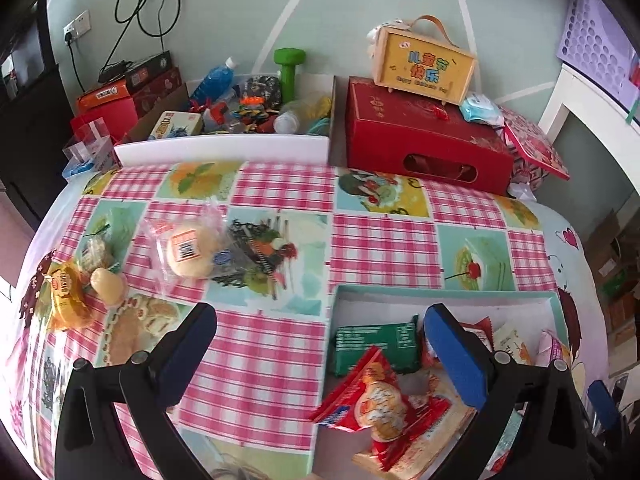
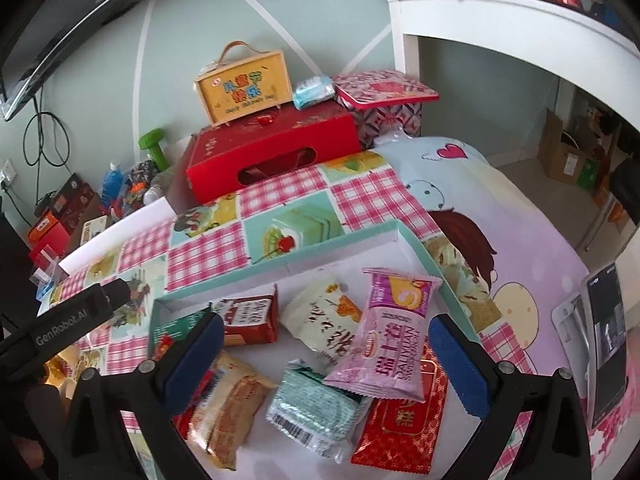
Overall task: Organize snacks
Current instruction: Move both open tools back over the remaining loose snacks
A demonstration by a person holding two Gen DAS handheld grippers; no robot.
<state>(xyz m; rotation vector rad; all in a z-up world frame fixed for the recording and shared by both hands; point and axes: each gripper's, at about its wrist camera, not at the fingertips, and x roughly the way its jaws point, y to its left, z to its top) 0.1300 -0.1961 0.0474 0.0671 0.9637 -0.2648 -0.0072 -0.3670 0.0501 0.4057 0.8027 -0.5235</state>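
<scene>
Snacks lie in two lots: several packets already in the teal tray point(image 2: 416, 240) at lower centre of the right view, and loose ones on the table point(image 1: 280, 360) at left of the left view. Both tools are spread and hold nothing; the left tool point(image 1: 320, 336) hangs over the checked cloth beside the tray's edge, the right tool point(image 2: 326, 346) over the tray. My guess is the bun point(image 1: 190, 250) at centre left goes next: better to come down square over its clear wrapper and pinch gently, since it looks soft. Two small wrapped cakes point(image 1: 68, 300) wait at far left. Inside the tray sit a pink packet point(image 2: 384, 340), a green wafer point(image 2: 316, 412), a red box point(image 2: 252, 320) and a red envelope point(image 2: 404, 428), overlapping loosely.
</scene>
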